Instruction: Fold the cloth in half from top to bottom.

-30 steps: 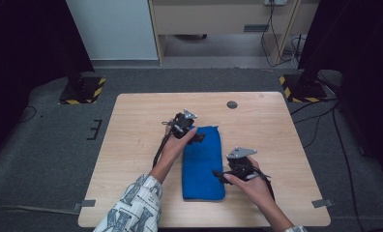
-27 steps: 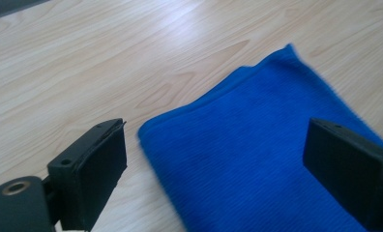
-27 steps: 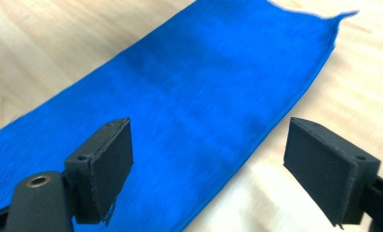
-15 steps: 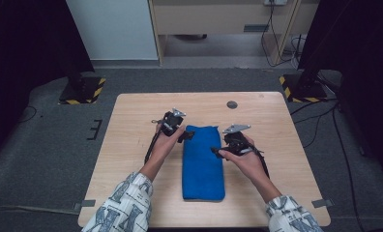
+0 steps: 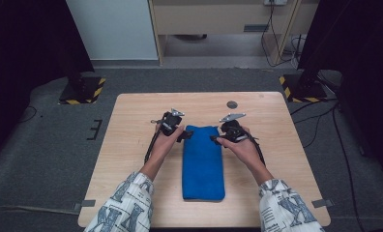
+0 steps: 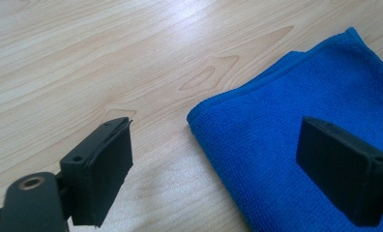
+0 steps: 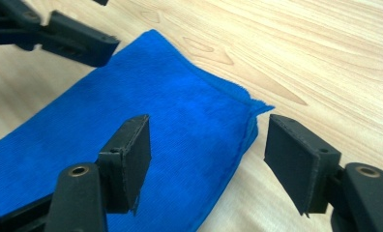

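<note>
A blue towel [image 5: 203, 162] lies folded into a long strip on the wooden table [image 5: 131, 111], its short end pointing away from the person. My left gripper [image 5: 184, 135] sits at the towel's far left corner, open. In the left gripper view the corner [image 6: 276, 125] lies between the wide pads of that gripper [image 6: 218, 169], untouched; its jaws have just been closing a little. My right gripper [image 5: 214, 139] is at the far right corner. Its jaws have just been closing with the frayed corner [image 7: 247, 108] between them, and the gripper [image 7: 209, 154] is still open.
A small dark disc [image 5: 232, 104] lies near the table's far edge, beyond the right gripper. Yellow-and-black striped stand bases [image 5: 83, 92] [image 5: 301, 87] sit on the floor at both far corners. Bare wood flanks the towel on either side.
My right gripper has moved from beside the towel's middle to its far right corner. The left gripper has shifted slightly left at the far left corner. The towel has not moved.
</note>
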`<act>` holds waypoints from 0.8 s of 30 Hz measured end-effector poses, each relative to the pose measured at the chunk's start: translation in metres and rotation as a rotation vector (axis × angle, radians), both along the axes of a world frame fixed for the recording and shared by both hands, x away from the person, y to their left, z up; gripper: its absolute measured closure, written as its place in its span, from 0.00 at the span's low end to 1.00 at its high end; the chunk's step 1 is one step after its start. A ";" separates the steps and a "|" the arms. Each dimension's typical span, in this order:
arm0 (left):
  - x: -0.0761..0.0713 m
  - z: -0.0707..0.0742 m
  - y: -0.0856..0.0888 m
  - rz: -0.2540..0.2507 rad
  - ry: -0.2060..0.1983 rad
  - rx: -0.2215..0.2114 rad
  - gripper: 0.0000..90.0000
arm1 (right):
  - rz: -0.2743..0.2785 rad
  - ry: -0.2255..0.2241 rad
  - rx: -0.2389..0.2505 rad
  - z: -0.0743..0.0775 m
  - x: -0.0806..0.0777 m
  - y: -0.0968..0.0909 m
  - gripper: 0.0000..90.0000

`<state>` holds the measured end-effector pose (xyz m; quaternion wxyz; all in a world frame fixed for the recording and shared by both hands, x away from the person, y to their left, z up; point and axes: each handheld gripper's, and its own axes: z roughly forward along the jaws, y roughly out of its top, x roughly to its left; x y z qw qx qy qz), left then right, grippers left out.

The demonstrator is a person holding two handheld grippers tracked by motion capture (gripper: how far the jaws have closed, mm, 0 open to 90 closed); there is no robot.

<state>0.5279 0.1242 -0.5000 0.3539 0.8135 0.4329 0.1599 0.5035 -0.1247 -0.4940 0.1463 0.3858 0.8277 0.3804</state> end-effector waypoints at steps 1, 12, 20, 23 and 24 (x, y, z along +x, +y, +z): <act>0.001 -0.001 0.000 0.001 0.003 0.001 0.14 | -0.005 0.003 0.001 -0.001 0.002 0.000 0.38; 0.007 -0.018 -0.005 -0.018 0.024 0.050 0.14 | -0.063 0.043 -0.011 -0.016 0.025 0.007 0.41; 0.011 -0.020 -0.007 -0.015 0.025 0.050 0.20 | -0.066 0.072 -0.028 -0.027 0.032 0.010 0.43; 0.013 -0.021 -0.008 -0.010 0.029 0.047 0.22 | -0.076 0.076 -0.023 -0.030 0.034 0.010 0.45; 0.013 -0.021 -0.008 -0.012 0.030 0.048 0.23 | -0.074 0.077 -0.025 -0.030 0.035 0.010 0.46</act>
